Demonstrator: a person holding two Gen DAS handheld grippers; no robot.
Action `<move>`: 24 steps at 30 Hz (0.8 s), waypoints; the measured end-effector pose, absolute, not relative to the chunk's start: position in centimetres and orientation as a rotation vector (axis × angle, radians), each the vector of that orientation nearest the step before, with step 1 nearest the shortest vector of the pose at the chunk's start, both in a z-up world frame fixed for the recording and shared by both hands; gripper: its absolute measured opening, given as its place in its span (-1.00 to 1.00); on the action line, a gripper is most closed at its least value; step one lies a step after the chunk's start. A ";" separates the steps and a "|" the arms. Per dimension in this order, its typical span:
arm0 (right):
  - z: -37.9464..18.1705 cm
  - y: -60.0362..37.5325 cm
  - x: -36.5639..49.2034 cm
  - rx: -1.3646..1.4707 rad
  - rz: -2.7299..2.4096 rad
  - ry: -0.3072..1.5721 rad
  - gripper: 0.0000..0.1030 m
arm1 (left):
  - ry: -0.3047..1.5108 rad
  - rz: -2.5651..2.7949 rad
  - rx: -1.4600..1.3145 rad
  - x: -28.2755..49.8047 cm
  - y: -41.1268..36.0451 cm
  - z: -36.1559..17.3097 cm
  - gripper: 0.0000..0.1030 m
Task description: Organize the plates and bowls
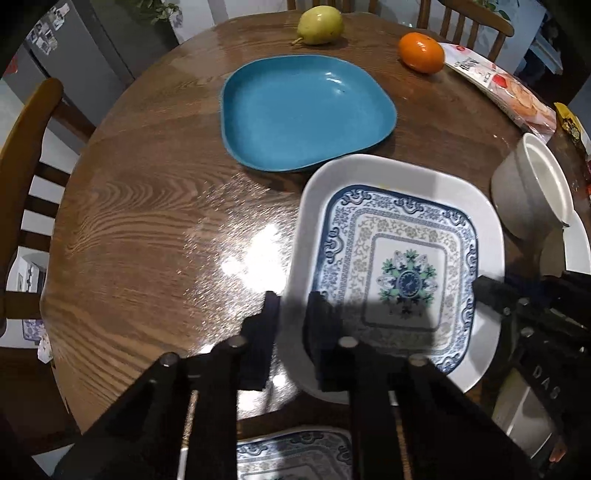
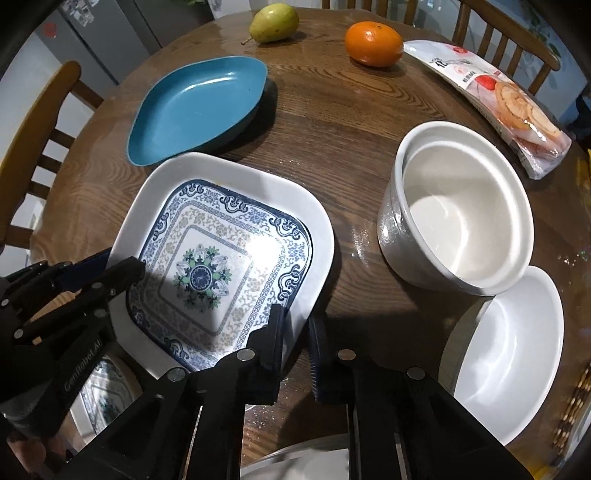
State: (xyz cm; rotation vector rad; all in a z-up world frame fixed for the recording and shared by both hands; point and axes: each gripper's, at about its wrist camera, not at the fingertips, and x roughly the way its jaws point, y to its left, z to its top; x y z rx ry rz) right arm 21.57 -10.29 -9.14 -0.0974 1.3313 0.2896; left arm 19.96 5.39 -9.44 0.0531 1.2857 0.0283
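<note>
A blue-and-white patterned square plate (image 1: 402,266) (image 2: 218,266) lies inside a larger white square plate (image 1: 369,170) (image 2: 207,166) on the round wooden table (image 1: 147,206). My left gripper (image 1: 293,306) is shut on the white plate's left rim, one finger inside and one outside. My right gripper (image 2: 295,321) is shut on the same plate's right rim. Each wrist view shows the other gripper at the plate's far side. A teal square plate (image 1: 306,110) (image 2: 199,107) sits just beyond. Two nested white deep bowls (image 2: 458,206) (image 1: 532,188) and a shallow white bowl (image 2: 513,350) stand to the right.
A pear (image 1: 319,24) (image 2: 273,22), an orange (image 1: 421,51) (image 2: 373,42) and a snack packet (image 2: 491,99) lie at the table's far side. Another patterned plate (image 1: 295,454) shows under the gripper near the front edge. Wooden chairs (image 1: 22,155) surround the table.
</note>
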 end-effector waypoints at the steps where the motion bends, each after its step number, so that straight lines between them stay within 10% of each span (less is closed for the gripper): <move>1: -8.9 -10.3 21.5 -0.094 0.294 1.321 -0.74 | 1.287 0.027 0.049 19.8 5.6 -9.4 -0.79; 24: -2.3 -1.9 12.7 -0.228 0.591 1.185 -0.75 | 1.200 0.254 -0.077 5.9 12.4 -3.4 -0.79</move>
